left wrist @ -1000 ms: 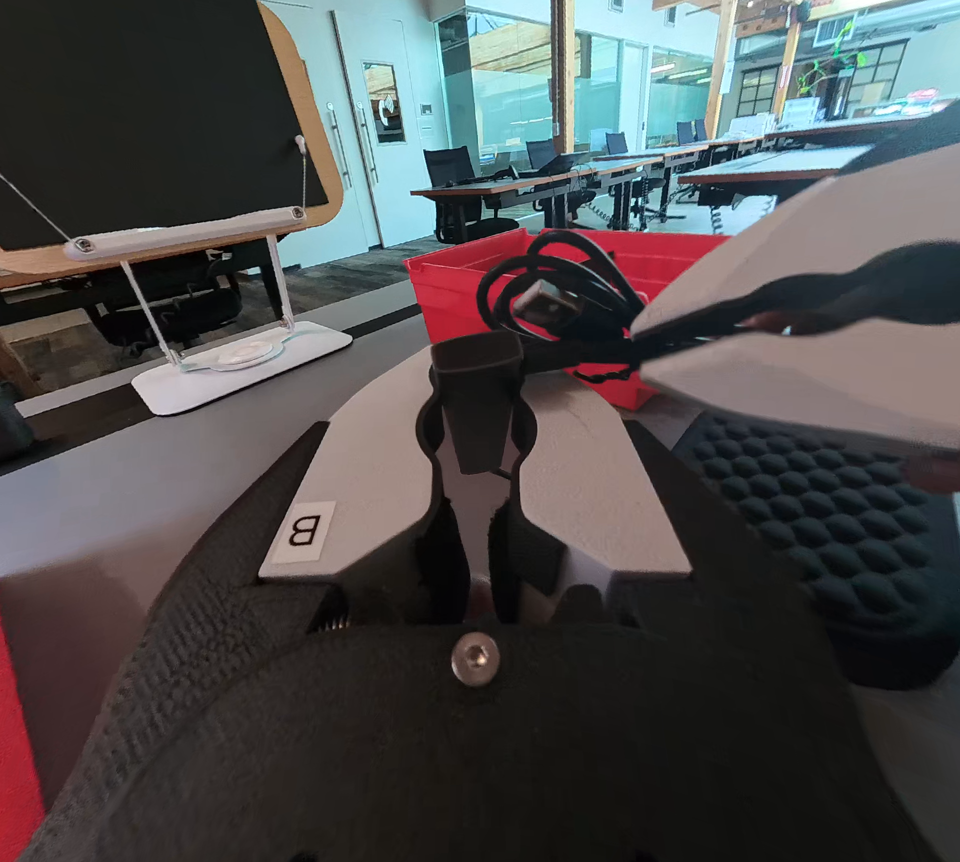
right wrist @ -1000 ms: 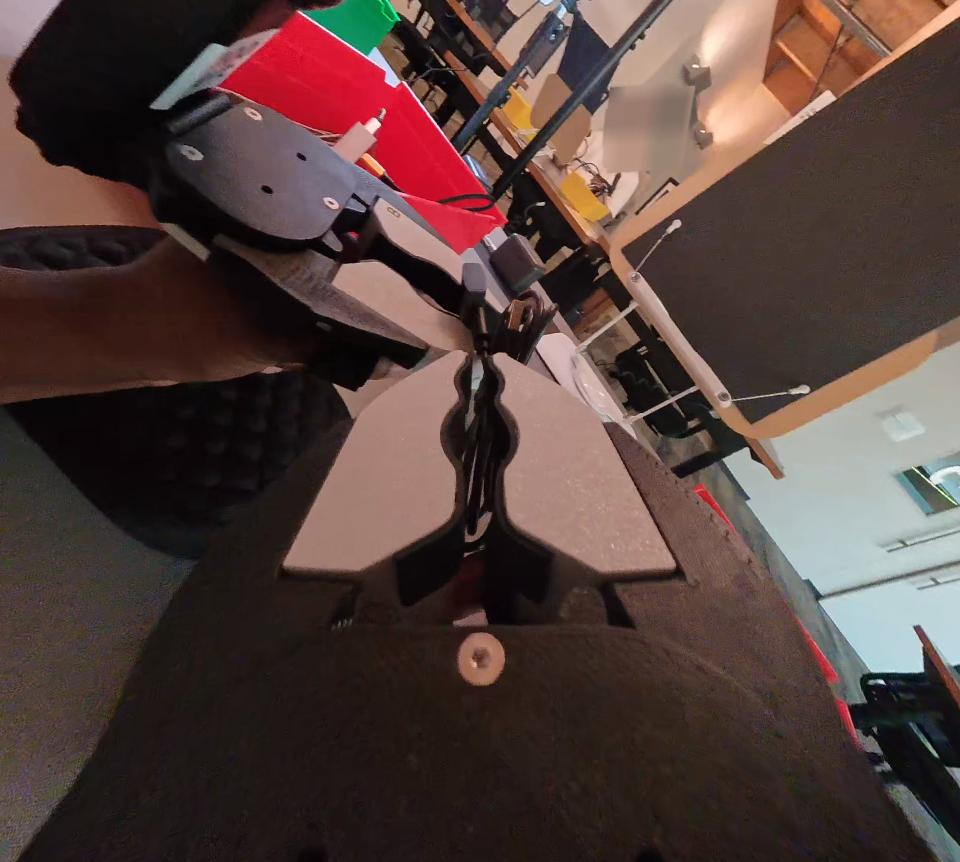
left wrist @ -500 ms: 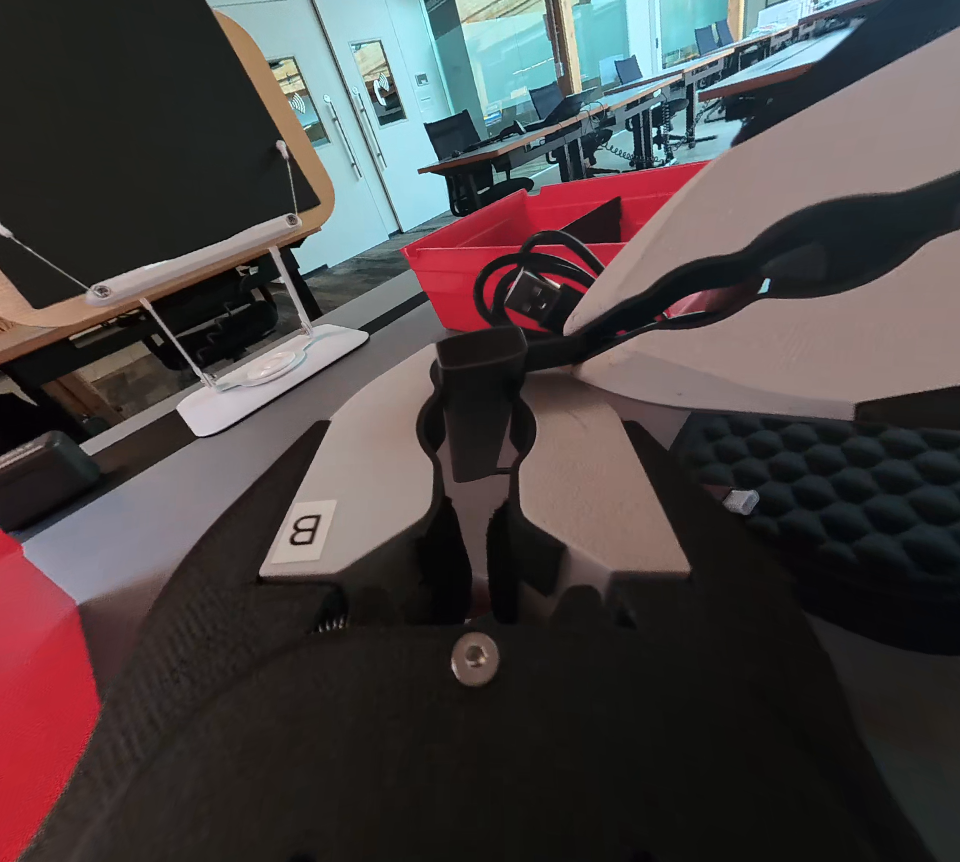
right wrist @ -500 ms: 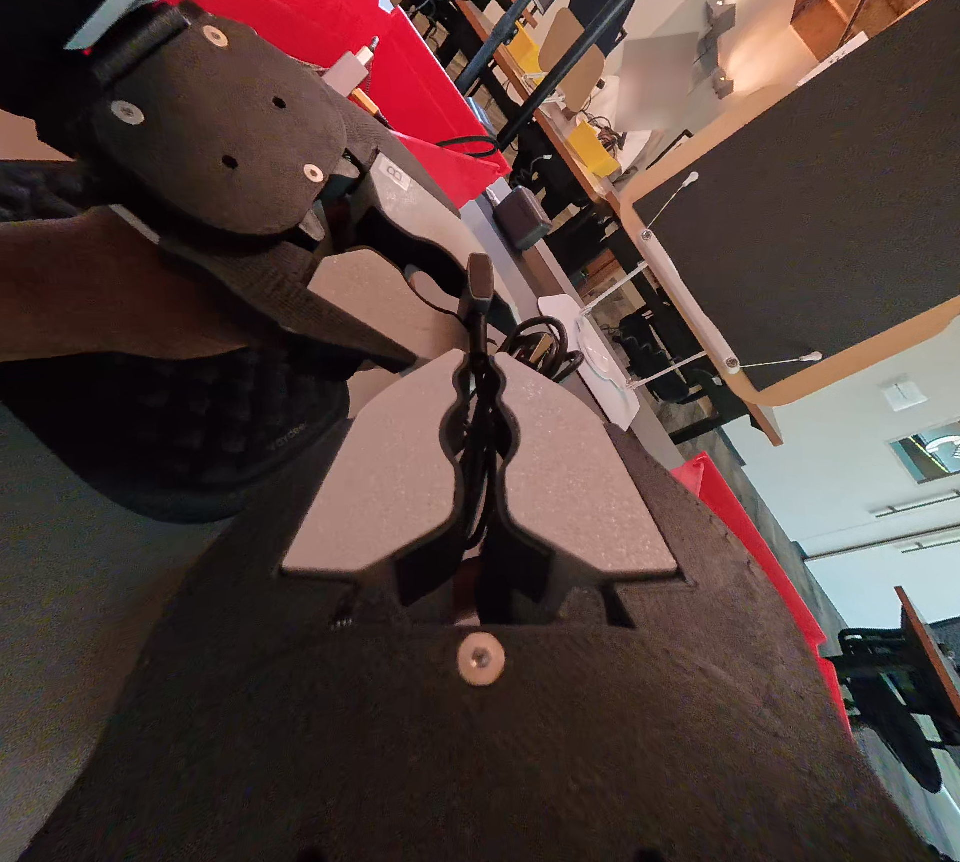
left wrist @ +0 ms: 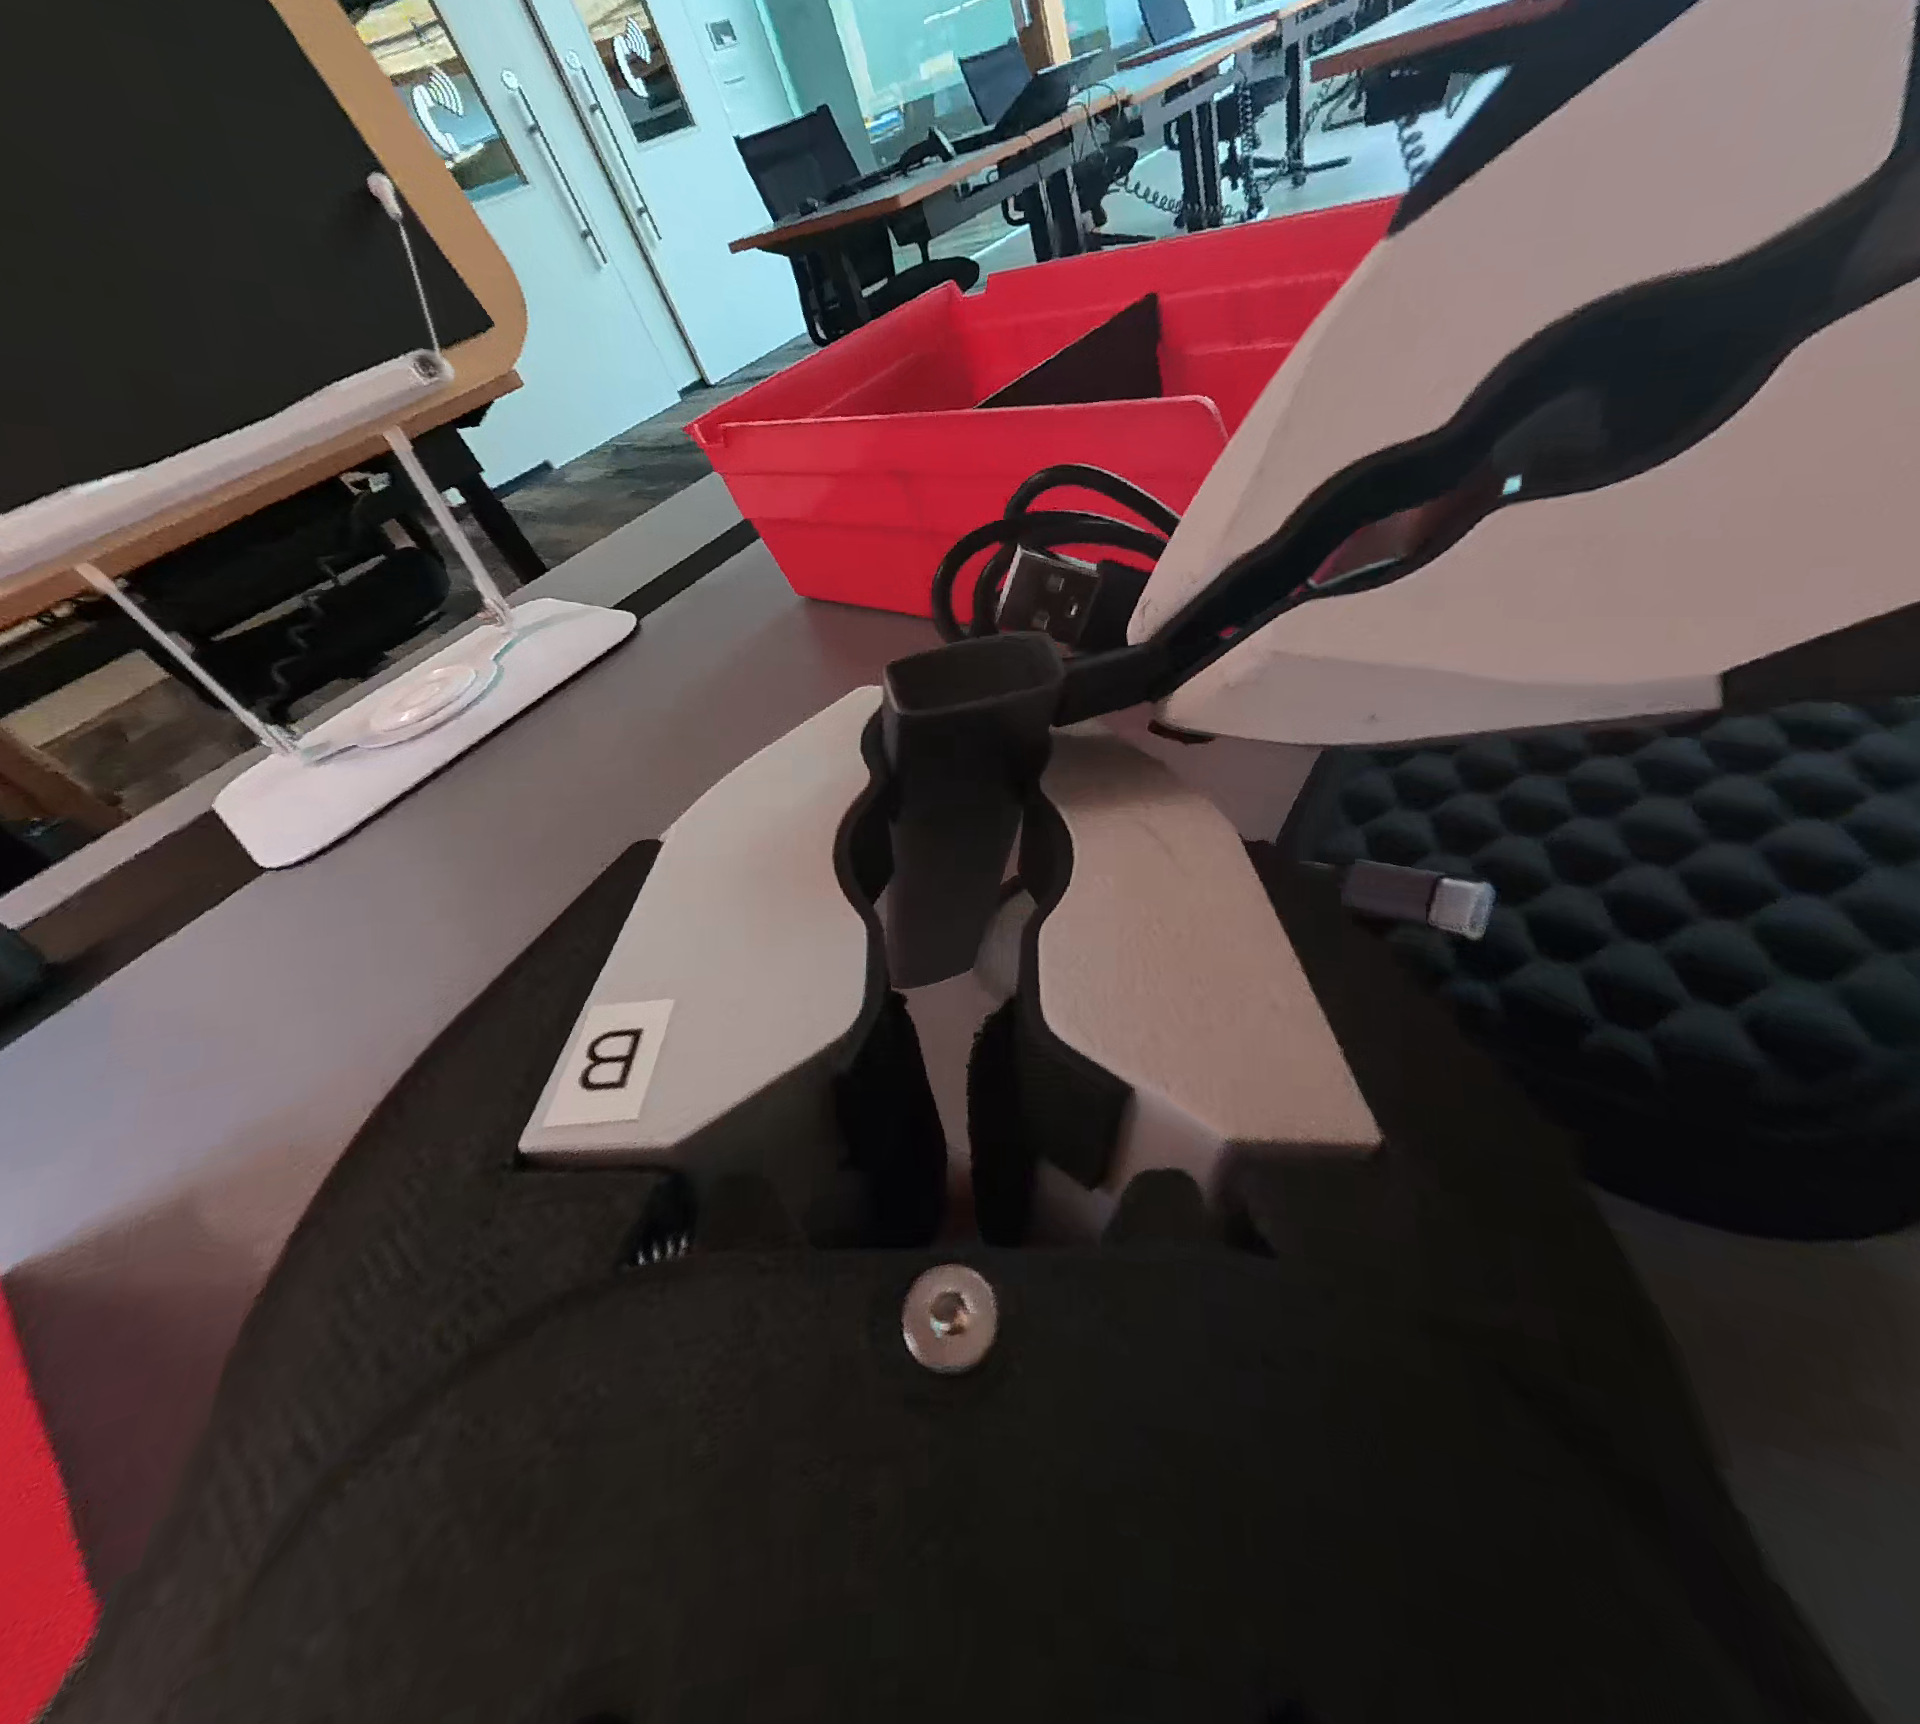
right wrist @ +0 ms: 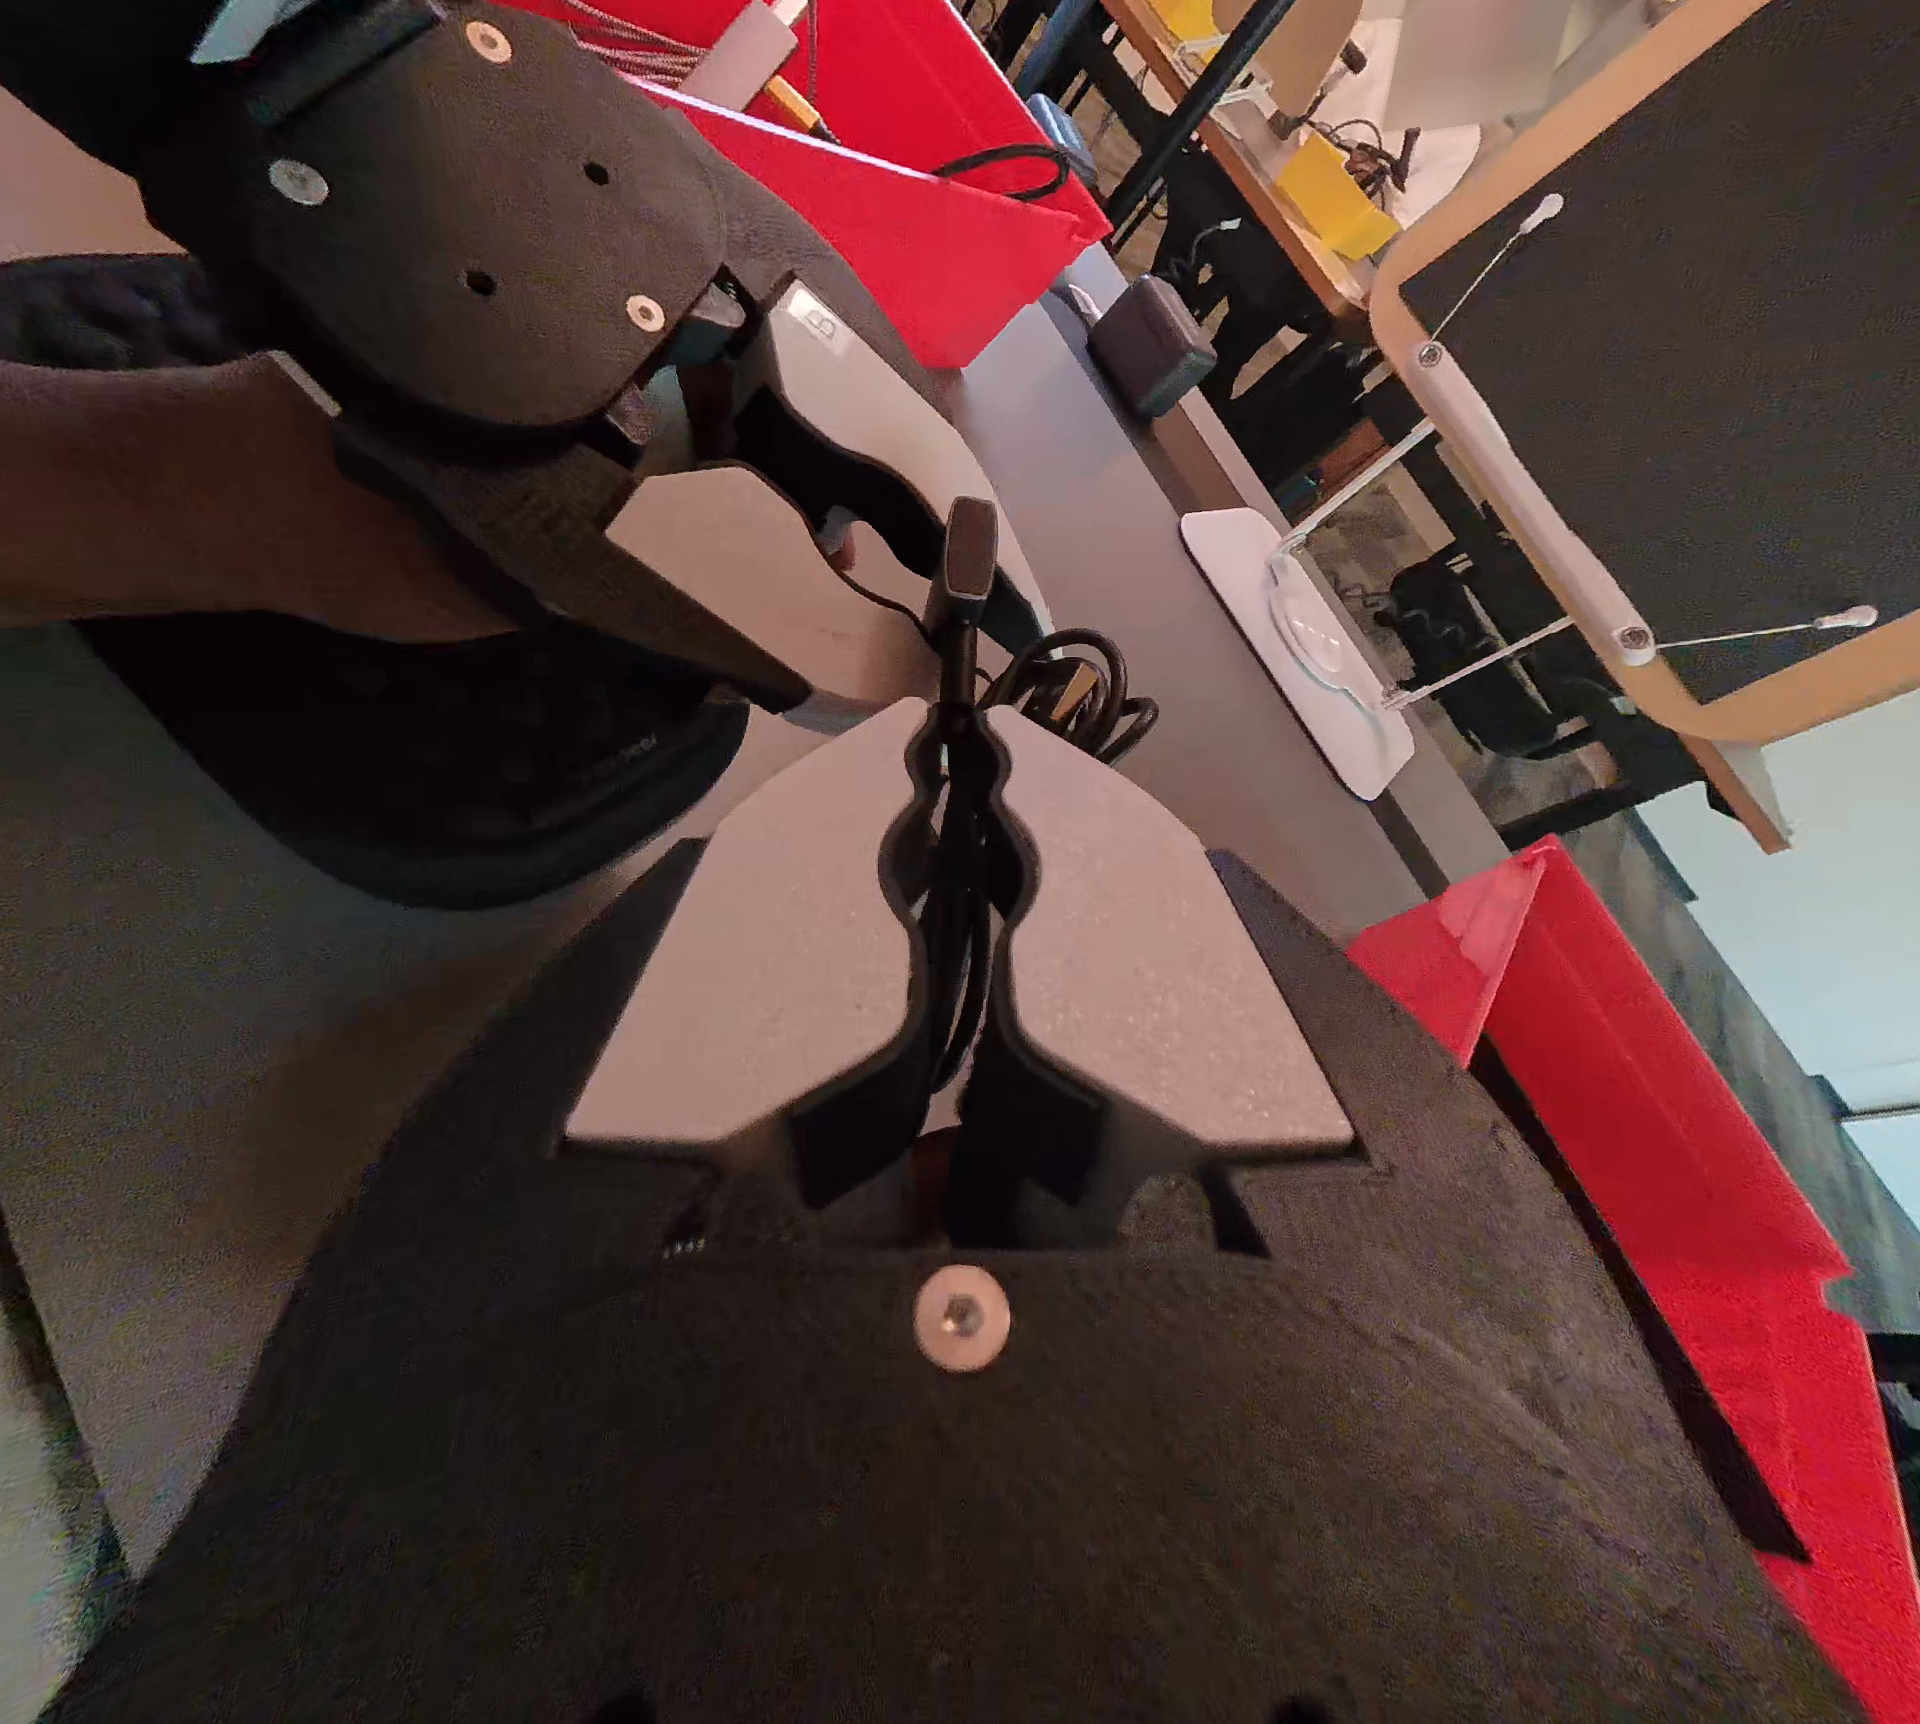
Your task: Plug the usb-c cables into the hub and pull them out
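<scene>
My left gripper (left wrist: 956,739) is shut on a dark grey hub (left wrist: 951,833) and holds it upright above the table. My right gripper (left wrist: 1174,656) comes in from the right, shut on a black usb-c cable (left wrist: 1101,687) whose plug meets the hub's right side. In the right wrist view my right gripper (right wrist: 958,713) pinches the cable (right wrist: 961,635) just under the hub (right wrist: 968,552), which stands between the left gripper's fingers (right wrist: 748,552). The cable's coil with a USB-A plug (left wrist: 1049,599) hangs behind. A loose grey usb-c plug (left wrist: 1423,900) lies on the mat.
A black honeycomb mat (left wrist: 1662,895) lies on the grey table (left wrist: 312,999) under the grippers. A red bin (left wrist: 935,469) stands behind the coil, another red bin (right wrist: 883,220) beyond the left gripper. A white stand (left wrist: 416,708) holds a black board at the left. A small dark box (right wrist: 1148,344) sits near the table edge.
Both grippers stay shut on hub and cable. The pair has tilted and shifted, so the red bin now sits farther back and the loose grey plug on the mat has come into view.
</scene>
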Available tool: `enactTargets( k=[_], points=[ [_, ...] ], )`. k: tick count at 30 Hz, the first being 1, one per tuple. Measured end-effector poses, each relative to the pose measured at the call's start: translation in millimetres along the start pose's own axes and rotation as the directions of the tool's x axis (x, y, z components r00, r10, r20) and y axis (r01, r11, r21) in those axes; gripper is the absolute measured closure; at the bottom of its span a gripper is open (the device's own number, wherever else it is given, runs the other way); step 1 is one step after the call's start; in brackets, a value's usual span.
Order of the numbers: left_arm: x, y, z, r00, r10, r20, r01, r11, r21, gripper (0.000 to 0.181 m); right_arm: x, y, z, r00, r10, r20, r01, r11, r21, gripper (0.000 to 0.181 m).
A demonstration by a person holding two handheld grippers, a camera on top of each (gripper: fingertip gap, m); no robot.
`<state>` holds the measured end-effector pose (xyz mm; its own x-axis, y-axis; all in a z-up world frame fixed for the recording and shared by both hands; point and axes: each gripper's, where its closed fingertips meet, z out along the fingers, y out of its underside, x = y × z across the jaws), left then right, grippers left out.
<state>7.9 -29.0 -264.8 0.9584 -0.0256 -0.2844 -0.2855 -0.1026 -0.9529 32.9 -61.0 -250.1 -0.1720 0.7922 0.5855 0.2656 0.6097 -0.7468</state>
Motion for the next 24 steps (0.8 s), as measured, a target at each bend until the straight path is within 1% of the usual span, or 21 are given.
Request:
enactTargets(
  k=[3, 8, 12, 15, 19, 21, 24],
  points=[
    [-3.6, 1.8, -2.0, 0.997, -0.073, -0.019, 0.073, 0.997, 0.01, 0.162, -2.9, -3.3, 4.2, 1.0, -0.008, -0.013, 0.008, 1.0, -0.015, 0.177],
    [-4.8, 2.1, -2.6, 0.99, -0.133, -0.043, 0.134, 0.991, 0.017, 0.162, -1.6, -4.4, 6.4, 0.999, 0.033, 0.037, -0.034, 0.999, 0.014, 0.177],
    [-6.2, 3.5, -3.2, 0.981, -0.185, -0.062, 0.186, 0.982, 0.018, 0.161, -3.7, -5.2, 7.9, 1.0, -0.006, 0.018, 0.006, 1.0, -0.009, 0.177],
    [-4.3, 3.1, -2.9, 0.981, -0.179, -0.069, 0.181, 0.983, 0.017, 0.161, -4.0, -5.2, 6.0, 0.999, 0.01, 0.041, -0.01, 1.0, -0.011, 0.177],
    [0.8, 3.0, -1.3, 0.99, -0.124, -0.07, 0.125, 0.992, 0.005, 0.162, -4.4, -3.2, 1.8, 0.999, -0.008, 0.044, 0.009, 1.0, -0.028, 0.178],
    [3.3, 2.5, -0.4, 0.997, -0.055, -0.056, 0.055, 0.998, -0.001, 0.163, -4.3, -1.0, 0.1, 0.997, 0.026, 0.07, -0.026, 1.0, -0.002, 0.177],
    [3.0, 6.0, 1.0, 0.998, -0.053, -0.044, 0.052, 0.998, -0.021, 0.163, -6.0, 1.1, 3.1, 0.995, 0.041, 0.093, -0.043, 0.999, 0.022, 0.175]
  ],
)
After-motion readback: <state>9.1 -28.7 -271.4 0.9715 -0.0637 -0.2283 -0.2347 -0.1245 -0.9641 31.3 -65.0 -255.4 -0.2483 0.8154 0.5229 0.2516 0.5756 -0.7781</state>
